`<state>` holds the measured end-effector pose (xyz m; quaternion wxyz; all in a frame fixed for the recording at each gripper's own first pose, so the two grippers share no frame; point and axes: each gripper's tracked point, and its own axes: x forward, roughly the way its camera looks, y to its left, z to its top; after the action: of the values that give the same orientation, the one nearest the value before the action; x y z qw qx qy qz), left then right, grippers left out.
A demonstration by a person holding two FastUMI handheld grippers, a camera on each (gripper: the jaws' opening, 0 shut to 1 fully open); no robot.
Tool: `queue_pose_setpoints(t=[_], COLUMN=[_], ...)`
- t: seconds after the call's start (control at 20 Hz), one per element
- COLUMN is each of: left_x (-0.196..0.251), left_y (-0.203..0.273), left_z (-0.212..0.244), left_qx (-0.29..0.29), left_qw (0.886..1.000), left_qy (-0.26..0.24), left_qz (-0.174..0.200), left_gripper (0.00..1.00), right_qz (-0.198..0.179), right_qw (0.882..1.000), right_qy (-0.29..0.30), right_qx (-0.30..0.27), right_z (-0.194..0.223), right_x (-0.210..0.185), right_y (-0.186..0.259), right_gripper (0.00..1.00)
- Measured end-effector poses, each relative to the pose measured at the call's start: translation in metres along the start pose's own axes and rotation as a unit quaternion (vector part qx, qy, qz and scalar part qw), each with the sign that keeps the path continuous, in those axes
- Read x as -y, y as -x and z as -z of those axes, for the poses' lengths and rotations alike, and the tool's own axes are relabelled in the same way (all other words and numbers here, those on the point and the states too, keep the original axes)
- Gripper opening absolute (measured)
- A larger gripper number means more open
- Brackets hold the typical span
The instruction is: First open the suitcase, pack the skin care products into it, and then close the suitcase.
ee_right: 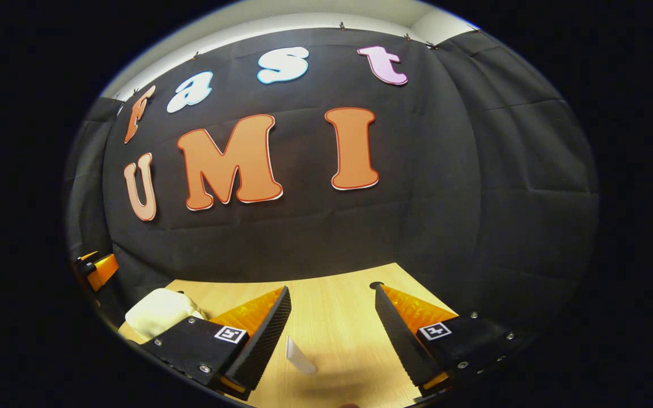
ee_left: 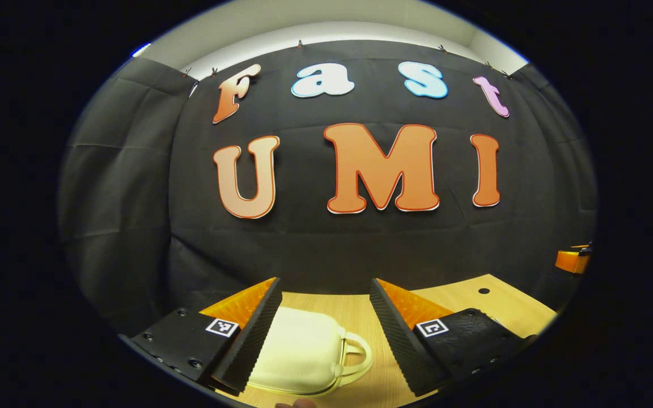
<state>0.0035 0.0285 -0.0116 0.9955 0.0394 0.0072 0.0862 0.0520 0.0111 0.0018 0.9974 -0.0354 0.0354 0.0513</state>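
A small cream suitcase [ee_left: 304, 354] with a looped handle on its right side lies shut on the wooden table [ee_left: 474, 294]. My left gripper [ee_left: 325, 309] hangs above it, open, with the case showing between and below its fingers. In the right gripper view the same suitcase [ee_right: 159, 311] lies at the far left. My right gripper [ee_right: 331, 314] is open over the table, and a small white skin care item [ee_right: 300, 357] stands between its fingers, closer to the left one, touching neither. The other gripper [ee_right: 97, 269] shows orange at the left edge.
The black cloth wall rises right behind the table's far edge. A small dark hole [ee_left: 483, 290] marks the tabletop at the right. The right gripper [ee_left: 573, 259] peeks in at the right edge of the left gripper view. Bare wood [ee_right: 338, 306] lies ahead of my right gripper.
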Motion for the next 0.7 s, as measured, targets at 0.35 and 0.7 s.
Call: queue_pose_setpoints(t=[0.35,0.7], left_x=[-0.004,0.02], left_y=[-0.002,0.001], left_z=[0.023,0.086], left_qx=[-0.017,-0.054], left_qw=[0.994,0.964], left_qy=[-0.112,-0.259], left_qz=[-0.01,0.017], left_gripper=[1.0,0.99], right_qz=[0.007,0.029], right_qw=[1.0,0.999], right_qy=[0.009,0.006], right_qx=[-0.015,-0.044], right_z=[0.008,0.033], right_x=[-0.006,0.016], right_y=[0.001,0.003], right_gripper=[0.95,0.95])
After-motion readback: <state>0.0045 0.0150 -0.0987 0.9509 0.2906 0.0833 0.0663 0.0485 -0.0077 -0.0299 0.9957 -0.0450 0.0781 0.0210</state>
